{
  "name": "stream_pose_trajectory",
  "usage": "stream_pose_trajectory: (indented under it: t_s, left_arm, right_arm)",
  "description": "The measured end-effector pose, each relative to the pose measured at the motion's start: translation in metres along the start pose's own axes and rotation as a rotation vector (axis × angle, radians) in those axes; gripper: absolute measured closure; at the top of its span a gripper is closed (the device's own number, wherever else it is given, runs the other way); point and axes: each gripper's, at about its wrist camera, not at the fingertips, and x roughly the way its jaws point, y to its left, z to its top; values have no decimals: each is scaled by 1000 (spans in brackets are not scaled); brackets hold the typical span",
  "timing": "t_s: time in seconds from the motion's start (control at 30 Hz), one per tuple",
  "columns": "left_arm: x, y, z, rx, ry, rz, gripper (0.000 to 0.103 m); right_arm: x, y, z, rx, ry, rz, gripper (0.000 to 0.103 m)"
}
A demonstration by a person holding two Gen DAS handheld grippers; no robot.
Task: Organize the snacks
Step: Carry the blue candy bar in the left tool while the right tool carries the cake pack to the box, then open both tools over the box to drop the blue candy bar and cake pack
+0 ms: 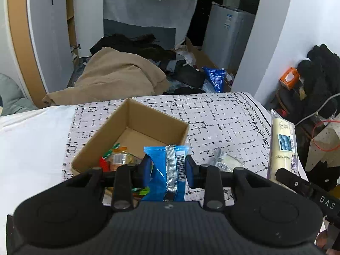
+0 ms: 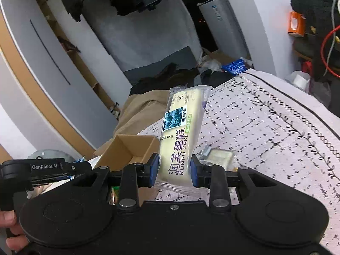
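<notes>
The left gripper point(image 1: 167, 167) has its 2 blue-padded fingers point(image 1: 146, 170) nearly together, pressed against the sides of a blue foil snack packet with a silver seam and barcode point(image 1: 170, 170), which hangs above the bed. Just beyond it sits an open brown cardboard box point(image 1: 131, 136) on the patterned white-and-black bed cover point(image 1: 223, 114); inside the box's near corner lies a red, orange and green wrapped snack point(image 1: 116, 157). A clear-wrapped pale snack point(image 1: 227, 161) rests on the cover to the right of the box.

The right gripper point(image 2: 174, 170) likewise has its 2 blue-padded fingers point(image 2: 154, 170) closed narrowly on the lower end of a long pale-yellow cake bar in clear wrapping with purple lettering point(image 2: 180, 131), held upright and leaning slightly right, above the cover. The box point(image 2: 129, 148) lies to its left, the clear-wrapped snack point(image 2: 218, 156) just to its right. A tan blanket point(image 1: 114, 74) lies heaped beyond the bed.
</notes>
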Motion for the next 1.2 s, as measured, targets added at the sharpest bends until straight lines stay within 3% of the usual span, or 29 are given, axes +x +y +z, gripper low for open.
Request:
stream_pose_trajectory:
  t_s: [0.37,1.2]
  left_arm:
    - [5,35,11,-45,-8,15,71]
    - [83,93,30,-98,104,-13,71]
  right_arm:
    - [22,28,-3,-42,20,36,73]
    - [93,89,-14,-136,122,109,73]
